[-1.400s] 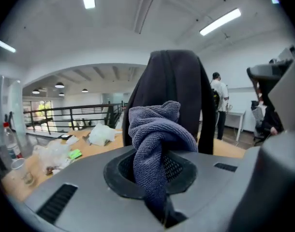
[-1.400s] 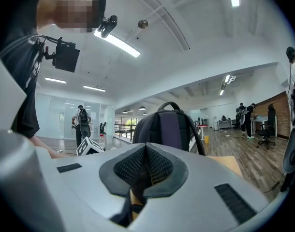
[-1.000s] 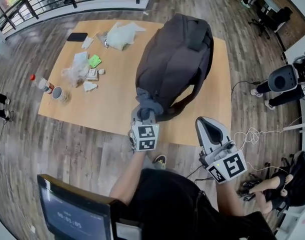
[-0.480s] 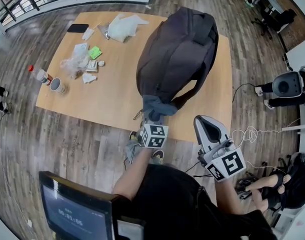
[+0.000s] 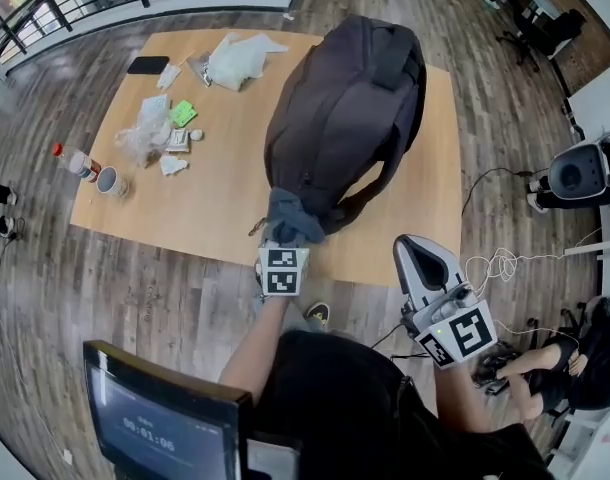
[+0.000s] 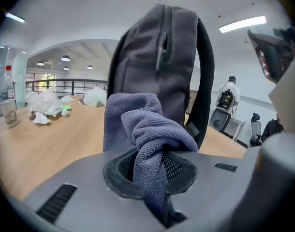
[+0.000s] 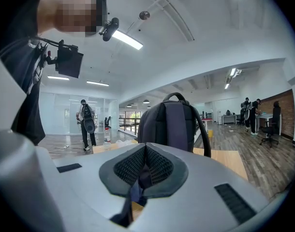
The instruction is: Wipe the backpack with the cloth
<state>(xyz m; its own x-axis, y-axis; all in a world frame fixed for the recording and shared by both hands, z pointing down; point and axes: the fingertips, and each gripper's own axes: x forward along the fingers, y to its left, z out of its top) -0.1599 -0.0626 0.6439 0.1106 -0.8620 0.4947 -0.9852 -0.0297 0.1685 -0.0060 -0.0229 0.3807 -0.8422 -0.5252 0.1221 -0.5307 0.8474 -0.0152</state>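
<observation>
While my left gripper (image 6: 150,170) keeps its jaws clamped on the blue-grey cloth (image 6: 147,129), the bunched free end of that cloth lies against the bottom part of the backpack (image 5: 345,108), on the side facing me. From the head view I can see the dark backpack standing on the wooden table (image 5: 215,198), close to the near edge, with its shoulder straps (image 7: 179,124) turned toward my right side. My right gripper (image 5: 417,258) hangs past the table's near edge, to the right of the backpack and apart from it; its jaws are together, with nothing pinched between the pads. Over on the left half of the table, well apart from the backpack, I can make out a cup (image 5: 109,181), a bottle (image 5: 73,161), a phone (image 5: 148,65), some crumpled plastic bags (image 5: 235,60) and small scraps.
</observation>
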